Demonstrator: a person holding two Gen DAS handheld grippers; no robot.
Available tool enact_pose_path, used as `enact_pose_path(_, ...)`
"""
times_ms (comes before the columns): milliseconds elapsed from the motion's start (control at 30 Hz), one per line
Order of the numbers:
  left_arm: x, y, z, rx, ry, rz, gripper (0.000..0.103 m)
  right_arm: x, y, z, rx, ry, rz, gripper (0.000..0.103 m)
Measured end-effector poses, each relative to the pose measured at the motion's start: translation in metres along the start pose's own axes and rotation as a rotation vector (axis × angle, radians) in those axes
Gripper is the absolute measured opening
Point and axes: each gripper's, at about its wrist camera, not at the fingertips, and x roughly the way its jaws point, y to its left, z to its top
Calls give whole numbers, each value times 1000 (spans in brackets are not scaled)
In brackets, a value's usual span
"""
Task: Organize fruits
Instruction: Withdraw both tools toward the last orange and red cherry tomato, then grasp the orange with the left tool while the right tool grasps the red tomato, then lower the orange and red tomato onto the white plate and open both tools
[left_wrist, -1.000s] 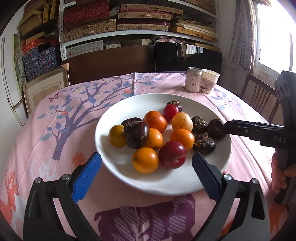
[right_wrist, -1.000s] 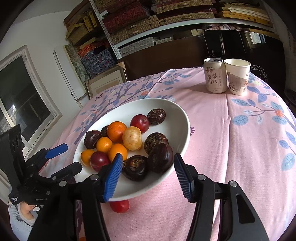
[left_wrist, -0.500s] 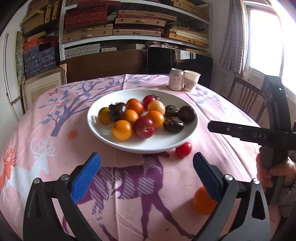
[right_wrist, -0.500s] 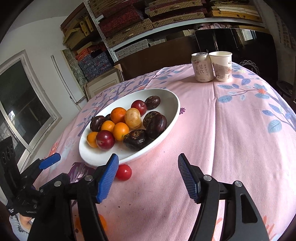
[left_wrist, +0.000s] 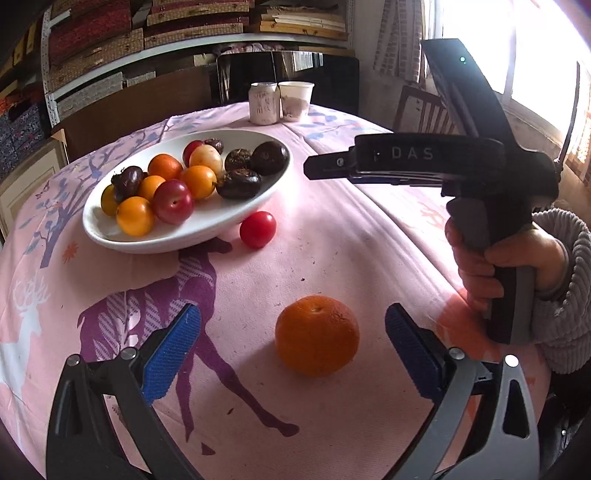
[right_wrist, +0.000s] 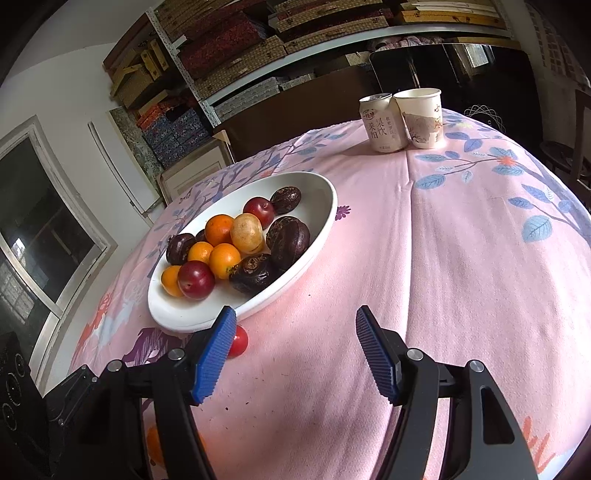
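Note:
A white plate (left_wrist: 110, 236) holds several oranges, red plums and dark fruits; it also shows in the right wrist view (right_wrist: 325, 221). A small red fruit (left_wrist: 258, 229) lies on the cloth just in front of the plate, partly behind my right finger in the right wrist view (right_wrist: 238, 341). A large orange (left_wrist: 317, 335) lies on the cloth between the open fingers of my left gripper (left_wrist: 291, 350). My right gripper (right_wrist: 295, 354) is open and empty above the cloth; its body shows in the left wrist view (left_wrist: 424, 162).
A drink can (right_wrist: 380, 123) and a paper cup (right_wrist: 421, 118) stand at the far side of the pink patterned tablecloth (right_wrist: 461, 258). Shelves with boxes stand behind. A wooden chair (left_wrist: 421, 107) stands at the right.
Both grippers have pulled back from the plate toward the near side of the table. The left gripper now frames the large orange, which was at its right edge before.

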Motion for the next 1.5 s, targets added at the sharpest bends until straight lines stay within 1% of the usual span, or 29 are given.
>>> enact_pose_path(133,4,5,0,-23,18,-14,98,1,3,-1,-10,7,1,69)
enact_pose_path(167,5,6,-1,-26,26,-24,89,1,3,-1,-12,10,0,69)
enact_pose_path(200,7,6,-1,-26,37,-38,71,2,4,-2,-15,12,0,69)
enact_pose_path(267,12,4,-1,-20,66,-73,57,3,5,-3,-21,19,0,69)
enact_pose_path(333,15,1,0,-8,78,-86,52,5,7,-3,-27,28,4,69)
enact_pose_path(367,16,0,0,-5,81,-106,46,6,9,-4,-32,35,8,69)
enact_pose_path(467,16,1,1,-11,78,-112,46,13,18,-7,-68,70,26,69)
enact_pose_path(567,14,4,0,-28,71,-108,46,23,38,-12,-150,108,27,69)
enact_pose_path(667,14,7,0,-46,72,-109,46,35,54,-13,-204,141,5,68)
enact_pose_path(767,14,10,-1,-59,73,-117,46,51,65,-15,-245,184,-31,63)
enact_pose_path(800,14,10,-1,-61,74,-119,46,54,67,-14,-248,184,-41,62)
enact_pose_path(867,14,11,-1,-64,75,-123,46,58,69,-12,-253,183,-50,55)
enact_pose_path(900,15,12,-1,-67,75,-126,46,59,70,-12,-258,185,-59,49)
enact_pose_path(933,15,12,-2,-70,75,-129,46,59,71,-13,-262,186,-45,36)
enact_pose_path(967,15,12,-1,-71,75,-130,46,58,72,-14,-268,194,-5,29)
enact_pose_path(1033,14,11,-1,-66,71,-122,46,55,73,-17,-280,187,-12,29)
enact_pose_path(1100,10,10,-2,-66,57,-106,46,46,70,-20,-272,184,9,29)
enact_pose_path(1167,6,12,-3,-70,46,-101,46,31,61,-26,-249,180,34,29)
enact_pose_path(1267,-1,18,-5,-95,30,-95,46,9,45,-30,-181,150,72,29)
enact_pose_path(1367,-7,24,-6,-119,15,-80,46,-3,32,-32,-121,137,102,28)
enact_pose_path(1500,-14,31,-6,-138,0,-62,46,-13,29,-34,-112,114,121,28)
